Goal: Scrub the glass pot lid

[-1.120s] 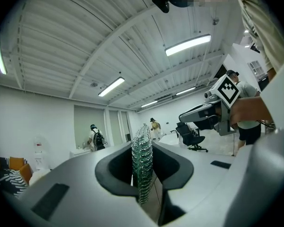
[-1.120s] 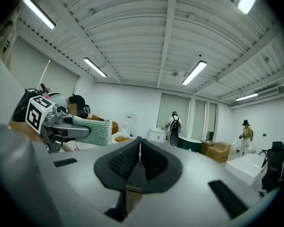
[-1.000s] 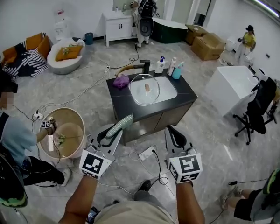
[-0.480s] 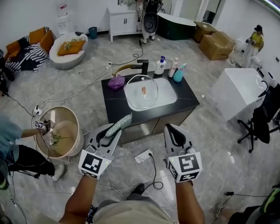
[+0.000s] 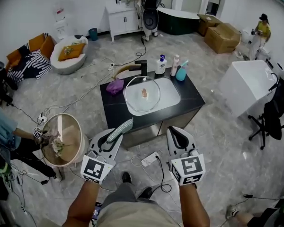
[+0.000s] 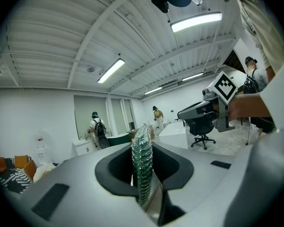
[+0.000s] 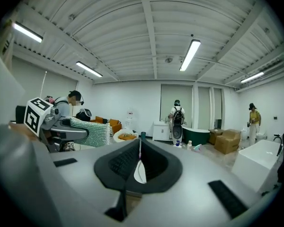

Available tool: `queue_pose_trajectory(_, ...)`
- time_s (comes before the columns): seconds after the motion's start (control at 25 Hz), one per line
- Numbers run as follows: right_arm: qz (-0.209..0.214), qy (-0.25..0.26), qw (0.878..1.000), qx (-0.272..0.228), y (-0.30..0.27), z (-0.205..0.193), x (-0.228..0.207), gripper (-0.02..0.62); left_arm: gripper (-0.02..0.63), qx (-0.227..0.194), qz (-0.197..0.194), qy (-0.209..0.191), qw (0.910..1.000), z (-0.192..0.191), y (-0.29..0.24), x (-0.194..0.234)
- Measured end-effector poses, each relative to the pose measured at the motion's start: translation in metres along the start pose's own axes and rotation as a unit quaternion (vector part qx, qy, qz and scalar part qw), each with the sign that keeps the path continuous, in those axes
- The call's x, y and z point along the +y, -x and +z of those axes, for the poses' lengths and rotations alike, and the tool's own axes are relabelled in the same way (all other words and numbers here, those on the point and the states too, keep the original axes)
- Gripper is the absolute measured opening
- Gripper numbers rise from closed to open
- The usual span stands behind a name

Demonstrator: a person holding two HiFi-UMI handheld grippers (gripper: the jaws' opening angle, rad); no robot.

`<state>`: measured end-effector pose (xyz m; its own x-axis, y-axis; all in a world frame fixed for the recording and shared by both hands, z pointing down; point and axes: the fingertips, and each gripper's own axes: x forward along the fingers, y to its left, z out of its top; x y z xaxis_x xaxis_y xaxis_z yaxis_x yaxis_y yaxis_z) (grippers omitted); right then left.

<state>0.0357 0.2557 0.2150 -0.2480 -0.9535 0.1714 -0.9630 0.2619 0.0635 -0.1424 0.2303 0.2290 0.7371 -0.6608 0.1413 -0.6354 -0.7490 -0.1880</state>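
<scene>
Counter (image 5: 194, 97) nearer; one lid (image 5: 143, 94), three bottles (image 5: 175, 66)

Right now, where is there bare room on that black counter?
Bare: the strip right of the sink, and the front-left corner below the purple cloth. Crowded: the back edge, with faucet and three bottles; the glass pot lid lies over the sink.

Same build on the left hand-held gripper (image 5: 114, 135) and the right hand-held gripper (image 5: 176, 135): light grey shells, black ribbed pads (image 7: 120, 162) lining the jaw recess, black rectangular insets (image 7: 225, 197) on the top faces. Each carries a white cube with black square markers, the left cube (image 5: 97, 168) and the right cube (image 5: 188, 168). Below the cubes: bare forearms, a dark wristband (image 5: 95, 213) on the left, a beige garment (image 5: 132, 217), grey trousers (image 5: 120, 193), black shoes (image 5: 126, 177).
</scene>
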Motion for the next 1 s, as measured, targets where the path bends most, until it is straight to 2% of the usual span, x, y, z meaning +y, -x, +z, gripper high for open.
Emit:
queue_pose_trajectory(0.16, -0.015, 0.003, 1.000, 0.001, -0.014, 0.004, -0.022, 0.028, 0.092, -0.012, -0.007, 0.000, 0.9999, -0.003, -0.037, 0.016)
queue_pose_trajectory(0.36, -0.052, 0.017, 0.999, 0.003, -0.041, 0.020, -0.056, 0.028, 0.092, -0.034, -0.042, -0.001, 0.9985, 0.003, -0.095, 0.038)
queue_pose_trajectory(0.64, -0.073, 0.025, 0.997, 0.000, -0.103, 0.038, -0.078, 0.028, 0.091, -0.056, -0.061, -0.007, 0.9965, 0.007, -0.152, 0.091)
queue_pose_trajectory(1.0, -0.087, 0.008, 0.996, 0.021, -0.177, 0.020, -0.097, 0.028, 0.092, -0.042, -0.081, 0.004, 0.9958, -0.018, -0.212, 0.144)
